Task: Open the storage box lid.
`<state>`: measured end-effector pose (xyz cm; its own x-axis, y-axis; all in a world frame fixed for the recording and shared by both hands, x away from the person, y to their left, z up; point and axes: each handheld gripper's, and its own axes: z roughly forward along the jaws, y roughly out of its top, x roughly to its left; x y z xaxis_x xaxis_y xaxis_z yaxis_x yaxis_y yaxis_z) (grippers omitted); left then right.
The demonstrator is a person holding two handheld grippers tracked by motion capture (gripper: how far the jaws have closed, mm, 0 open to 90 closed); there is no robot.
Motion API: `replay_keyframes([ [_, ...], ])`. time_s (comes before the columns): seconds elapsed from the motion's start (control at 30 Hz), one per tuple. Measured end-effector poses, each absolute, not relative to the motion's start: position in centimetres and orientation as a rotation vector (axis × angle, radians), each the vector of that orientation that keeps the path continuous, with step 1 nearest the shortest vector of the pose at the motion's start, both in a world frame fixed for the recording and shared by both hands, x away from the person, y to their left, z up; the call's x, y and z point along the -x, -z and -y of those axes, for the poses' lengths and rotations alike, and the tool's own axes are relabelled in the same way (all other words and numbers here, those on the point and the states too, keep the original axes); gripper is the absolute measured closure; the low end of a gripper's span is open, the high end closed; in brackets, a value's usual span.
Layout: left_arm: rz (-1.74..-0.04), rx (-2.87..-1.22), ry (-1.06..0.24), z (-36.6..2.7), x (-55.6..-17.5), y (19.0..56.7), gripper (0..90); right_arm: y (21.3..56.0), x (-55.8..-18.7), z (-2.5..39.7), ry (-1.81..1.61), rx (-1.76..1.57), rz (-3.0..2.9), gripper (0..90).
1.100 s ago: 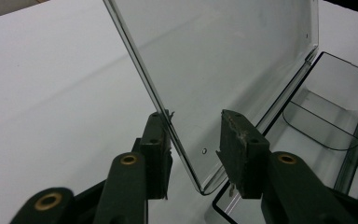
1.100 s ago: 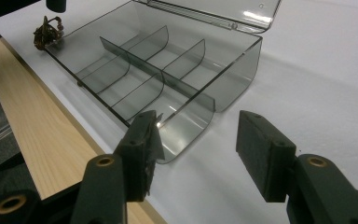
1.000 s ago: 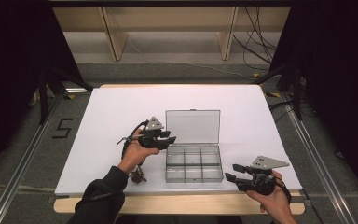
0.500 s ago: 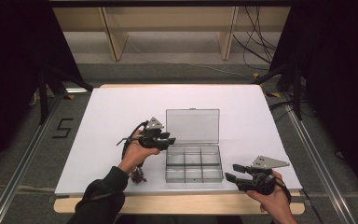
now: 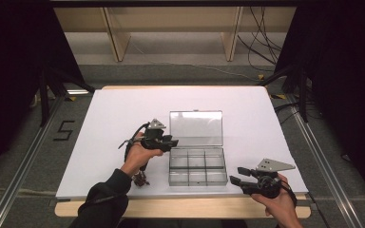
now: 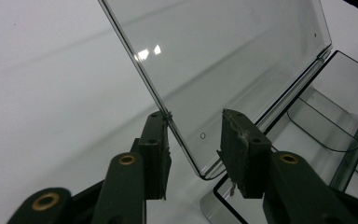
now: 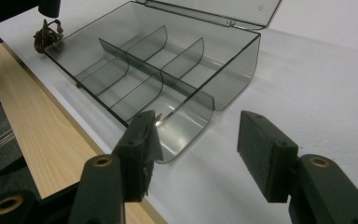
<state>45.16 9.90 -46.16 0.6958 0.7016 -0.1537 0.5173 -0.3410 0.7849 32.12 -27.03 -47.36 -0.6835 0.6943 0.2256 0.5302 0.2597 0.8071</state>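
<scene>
High view: left claw (image 5: 172, 141) beside box lid (image 5: 196, 128).

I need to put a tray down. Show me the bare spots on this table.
The white table is bare left of the left gripper, behind the open lid, and right of the clear box. It is crowded along the front edge: small dark parts, the box and the right gripper.

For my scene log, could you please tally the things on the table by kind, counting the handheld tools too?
Clear compartment box with open lid: 1
Small pile of dark bits near the left forearm: 1
Handheld tools: 2, left tool and right tool
Total: 4
</scene>
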Motion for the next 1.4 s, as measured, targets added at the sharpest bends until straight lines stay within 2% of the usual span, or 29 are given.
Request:
replay_keyframes([
  [0.07, -0.953, -2.020, -0.287, -10.0, -45.2, 46.2, 61.4, 47.4, -32.1, 27.0, -1.395, -1.154, -2.347, 47.7],
  [0.33, -0.991, -1.998, -0.239, -10.2, -45.3, 46.3, 61.1, 47.5, -32.3, 27.1, -1.409, -1.115, -2.349, 47.7],
  [0.47, -0.996, -2.013, -0.257, -10.3, -45.3, 46.3, 60.0, 47.4, -32.3, 27.1, -1.392, -1.111, -2.348, 47.7],
  [0.53, -0.994, -2.017, -0.261, -10.1, -45.3, 46.5, 63.7, 47.4, -32.3, 27.1, -1.384, -1.109, -2.350, 47.8],
  [0.8, -1.002, -2.003, -0.282, -10.5, -45.2, 45.9, 62.3, 47.4, -32.3, 27.2, -1.394, -1.122, -2.346, 47.8],
  [1.1, -0.985, -1.978, -0.292, -12.8, -42.7, 43.8, 53.8, 47.4, -32.3, 27.1, -1.392, -1.126, -2.347, 47.8],
  [1.4, -0.975, -2.028, -0.281, -15.2, -39.9, 44.2, 48.0, 47.4, -32.0, 27.0, -1.381, -1.162, -2.356, 47.8],
])
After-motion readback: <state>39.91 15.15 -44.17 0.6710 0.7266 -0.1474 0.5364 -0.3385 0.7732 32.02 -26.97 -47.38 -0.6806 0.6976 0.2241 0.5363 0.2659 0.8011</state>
